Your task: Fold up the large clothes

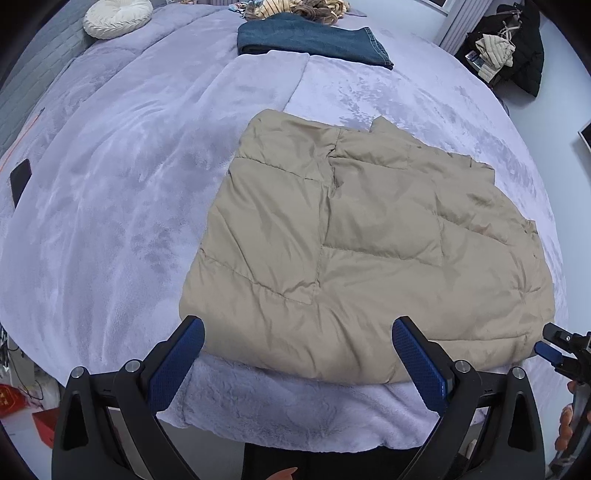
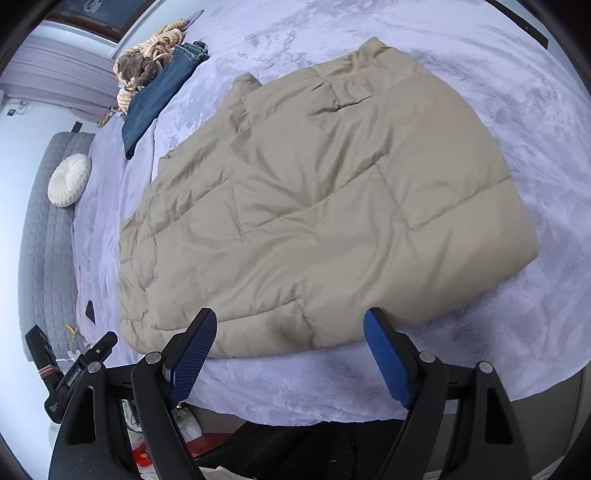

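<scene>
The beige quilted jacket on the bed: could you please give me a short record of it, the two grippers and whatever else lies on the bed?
garment: beige quilted jacket, folded flat near the bed's front edge
surface: lilac fleece blanket
left gripper: open, nothing between the pads
right gripper: open, nothing between the pads
other clothes: folded jeans at the far side, a heap of striped garments behind them
also on bed: round white cushion, dark phone

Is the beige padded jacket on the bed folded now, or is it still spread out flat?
Folded. The beige jacket lies as a compact rectangle on the bed, with layered edges and no sleeves sticking out.
</scene>
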`<act>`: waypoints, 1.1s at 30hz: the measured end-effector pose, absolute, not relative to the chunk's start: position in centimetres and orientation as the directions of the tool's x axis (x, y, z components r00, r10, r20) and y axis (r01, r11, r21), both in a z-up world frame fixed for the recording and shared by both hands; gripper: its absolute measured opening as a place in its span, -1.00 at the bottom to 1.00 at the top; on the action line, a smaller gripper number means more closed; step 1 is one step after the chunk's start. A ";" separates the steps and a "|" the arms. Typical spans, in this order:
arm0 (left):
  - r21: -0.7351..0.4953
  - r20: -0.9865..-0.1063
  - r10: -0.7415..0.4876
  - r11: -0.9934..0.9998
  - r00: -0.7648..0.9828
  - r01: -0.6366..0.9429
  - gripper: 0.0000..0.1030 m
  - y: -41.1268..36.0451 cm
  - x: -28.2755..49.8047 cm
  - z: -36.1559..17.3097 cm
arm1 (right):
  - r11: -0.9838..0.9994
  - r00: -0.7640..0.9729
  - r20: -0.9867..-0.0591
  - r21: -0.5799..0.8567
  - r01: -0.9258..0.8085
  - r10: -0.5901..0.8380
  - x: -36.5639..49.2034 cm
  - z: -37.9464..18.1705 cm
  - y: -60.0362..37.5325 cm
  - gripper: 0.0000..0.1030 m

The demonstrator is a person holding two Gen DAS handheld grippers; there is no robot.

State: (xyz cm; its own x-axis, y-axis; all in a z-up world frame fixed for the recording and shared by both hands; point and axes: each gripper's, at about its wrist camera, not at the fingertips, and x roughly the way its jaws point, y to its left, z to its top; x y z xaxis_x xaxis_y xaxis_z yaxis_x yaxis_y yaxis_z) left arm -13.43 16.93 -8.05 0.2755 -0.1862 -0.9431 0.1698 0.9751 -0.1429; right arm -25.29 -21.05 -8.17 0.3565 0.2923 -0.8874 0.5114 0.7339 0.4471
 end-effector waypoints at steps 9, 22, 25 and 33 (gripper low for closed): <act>-0.158 -0.950 -0.209 0.962 0.233 0.222 0.98 18.6 -10.0 -9.2 | 0.761 0.330 -0.914 0.386 0.521 0.237 -22.3 -8.5 -17.1 0.65; -0.195 -0.952 -0.243 0.950 0.185 0.244 0.98 20.8 -6.9 -11.6 | 0.823 0.272 -0.955 0.246 0.513 0.116 -19.5 -9.1 -13.5 0.65; -0.221 -0.947 -0.266 0.946 0.178 0.237 0.98 21.9 -5.7 -12.5 | 0.834 0.257 -0.961 0.226 0.503 0.105 -19.0 -9.4 -12.7 0.65; -0.461 -0.874 -0.486 0.845 0.029 0.271 0.97 24.1 -1.9 -16.6 | 0.832 0.258 -0.957 0.250 0.495 0.134 -18.3 -10.3 -11.1 0.65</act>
